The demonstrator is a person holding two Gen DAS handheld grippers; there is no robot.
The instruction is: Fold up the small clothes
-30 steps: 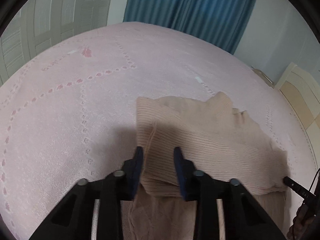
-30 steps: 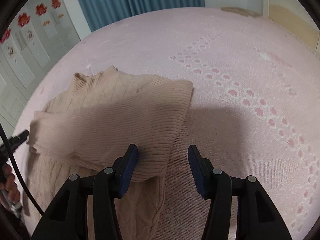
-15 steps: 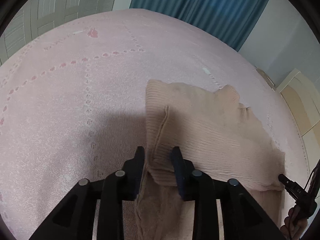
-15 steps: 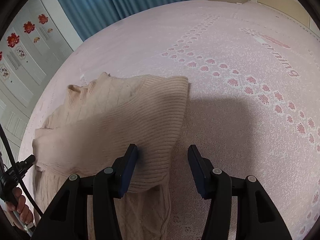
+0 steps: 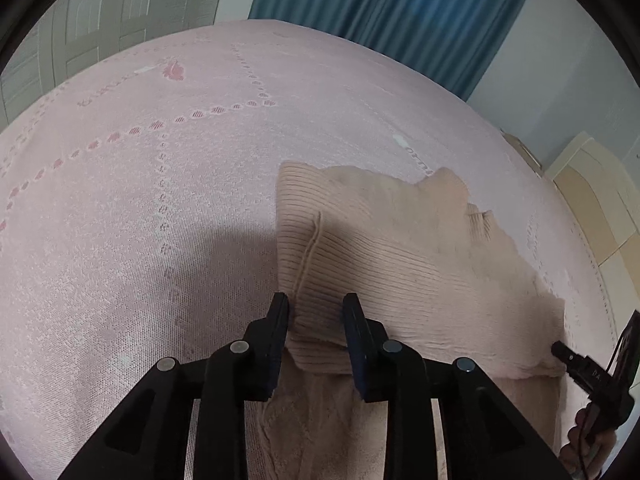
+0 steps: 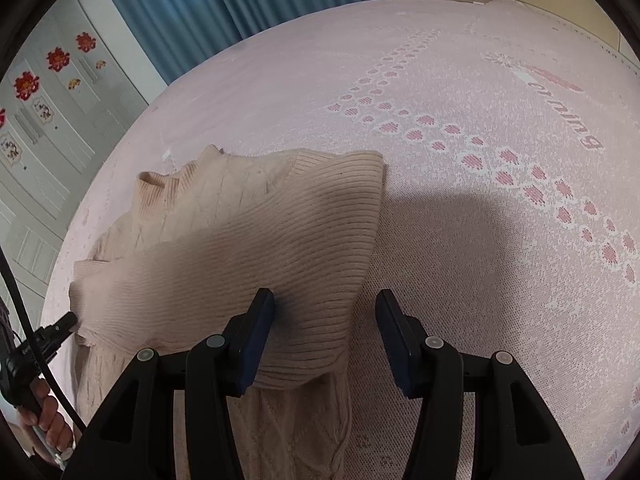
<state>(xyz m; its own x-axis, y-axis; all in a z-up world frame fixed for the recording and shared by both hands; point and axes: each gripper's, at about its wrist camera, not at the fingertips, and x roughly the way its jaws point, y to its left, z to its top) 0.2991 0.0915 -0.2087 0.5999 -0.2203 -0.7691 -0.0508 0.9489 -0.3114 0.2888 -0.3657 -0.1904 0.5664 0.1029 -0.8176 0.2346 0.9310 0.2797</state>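
- beige ribbed sweater (image 6: 256, 240) on pink bedspread (image 6: 480, 220); soft, light, floppy knit (judged)
- left gripper (image 5: 316, 312) pinching near folded hem; right gripper (image 6: 324, 316) spread, empty; grab ribbed edges

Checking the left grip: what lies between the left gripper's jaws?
In the left wrist view, the ribbed hem of the beige sweater lies between the left gripper jaws.

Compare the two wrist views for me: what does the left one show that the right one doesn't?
Left wrist only: the left gripper with its fingers around the sweater edge, cloth bunched between them, and a raised seam running up the folded ribbed panel.

Right wrist only: the right gripper open with one finger against the fold, the turtleneck collar, and red flower stickers on the wardrobe.

Both: the beige sweater, pink bedspread, blue curtain.
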